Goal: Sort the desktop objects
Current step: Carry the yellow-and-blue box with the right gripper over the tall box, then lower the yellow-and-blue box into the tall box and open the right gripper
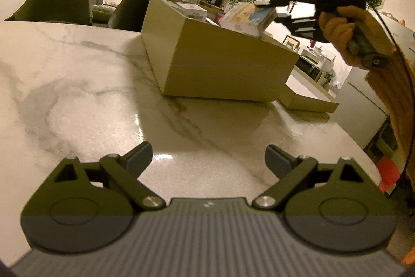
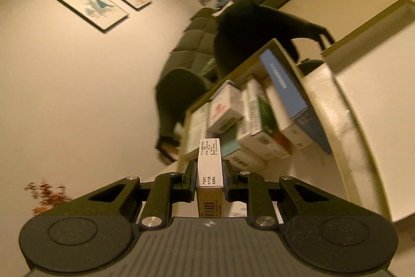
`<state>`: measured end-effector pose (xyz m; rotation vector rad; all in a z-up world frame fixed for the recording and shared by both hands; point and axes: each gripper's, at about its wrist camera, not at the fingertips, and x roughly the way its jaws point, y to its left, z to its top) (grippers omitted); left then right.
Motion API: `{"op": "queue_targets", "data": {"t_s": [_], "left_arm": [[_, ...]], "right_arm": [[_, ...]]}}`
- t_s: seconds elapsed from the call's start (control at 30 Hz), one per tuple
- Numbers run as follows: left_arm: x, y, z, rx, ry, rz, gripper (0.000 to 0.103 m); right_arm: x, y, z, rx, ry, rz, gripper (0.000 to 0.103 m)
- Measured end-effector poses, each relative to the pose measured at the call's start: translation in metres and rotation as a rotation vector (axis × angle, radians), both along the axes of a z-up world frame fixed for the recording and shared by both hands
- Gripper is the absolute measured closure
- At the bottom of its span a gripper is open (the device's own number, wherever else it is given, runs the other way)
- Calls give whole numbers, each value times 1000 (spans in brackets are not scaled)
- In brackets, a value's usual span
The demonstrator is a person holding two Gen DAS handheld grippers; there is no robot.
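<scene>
One hand [image 1: 345, 35], tool [image 1: 272, 8] raised, tilted.

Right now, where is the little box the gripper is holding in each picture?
Left wrist view: the small box is at the upper right, pinched in the right gripper above the big cardboard box.
Right wrist view: the small box is low in the middle, upright between that gripper's fingers.
Shared landmark: the big cardboard box, full of small cartons.
</scene>
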<state>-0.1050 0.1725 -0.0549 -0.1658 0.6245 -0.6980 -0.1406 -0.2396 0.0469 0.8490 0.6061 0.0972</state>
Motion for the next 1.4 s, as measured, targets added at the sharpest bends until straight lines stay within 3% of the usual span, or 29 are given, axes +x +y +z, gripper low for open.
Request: {"op": "queue_targets", "data": {"t_s": [0.2,0.43,0.6,0.7,0.9,1.13,1.4], "left_arm": [[1,4,2,-10,-5,11,8],[3,10,3,-16,-5,26,8],[4,13,4,-26,-12,27,8],[4,15,3,-37,-11,33,8],[1,21,3,-47,-14,44,8],[0,30,5,-53,-15,65,8],[-1,34,5,-58,-17,74,8]], "right_arm": [[23,12,-14,-48,81,-33,81],[44,20,-21,-181,173,-90,81],[64,31,-25,-345,276,-83,81],[75,35,-29,-391,335,-60,81],[91,45,-40,-364,391,-54,81],[94,51,-49,-235,380,-54,81],[95,59,-45,-278,410,-25,79]]}}
